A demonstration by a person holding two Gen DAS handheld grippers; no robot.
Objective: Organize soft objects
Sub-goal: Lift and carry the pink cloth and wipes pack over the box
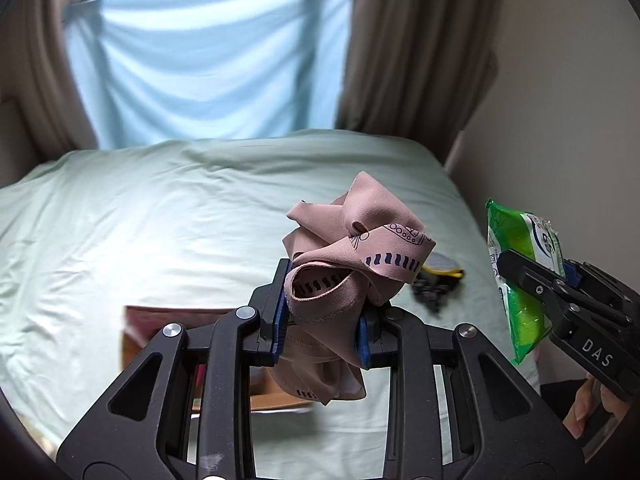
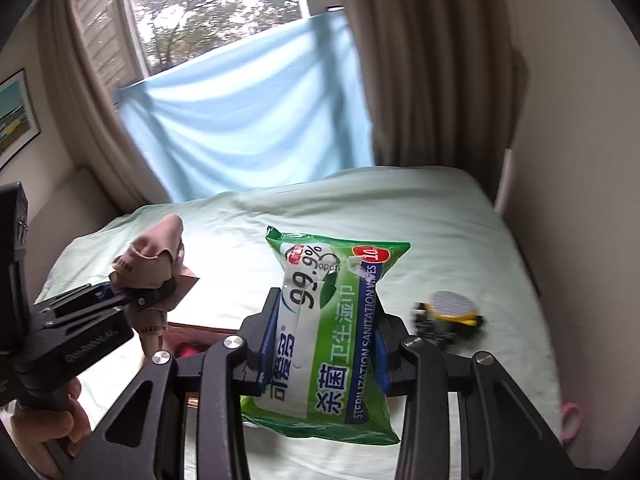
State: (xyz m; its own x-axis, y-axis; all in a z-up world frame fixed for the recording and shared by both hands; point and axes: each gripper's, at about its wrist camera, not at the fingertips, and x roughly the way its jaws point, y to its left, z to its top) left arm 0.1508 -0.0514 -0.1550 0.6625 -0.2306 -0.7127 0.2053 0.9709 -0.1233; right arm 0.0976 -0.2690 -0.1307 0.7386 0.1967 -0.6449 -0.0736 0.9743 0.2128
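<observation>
My left gripper (image 1: 322, 322) is shut on a crumpled pink cloth (image 1: 356, 248) with dark printed marks, held up in the air above the bed. The same cloth (image 2: 150, 264) shows at the left of the right wrist view, pinched in the left gripper (image 2: 136, 300). My right gripper (image 2: 324, 344) is shut on a green pack of sanitation wipes (image 2: 324, 332), also lifted over the bed. In the left wrist view the wipes pack (image 1: 520, 276) hangs at the right edge, clamped in the right gripper (image 1: 532, 280).
A pale green bed sheet (image 1: 140, 232) covers the bed. A brown box (image 1: 160, 320) lies on it under my left gripper. A yellow-and-grey round object with a black part (image 2: 450, 314) rests on the right. Curtains and a blue cloth (image 2: 248, 120) hang behind. A pink loop (image 2: 570, 420) lies at the bed's right edge.
</observation>
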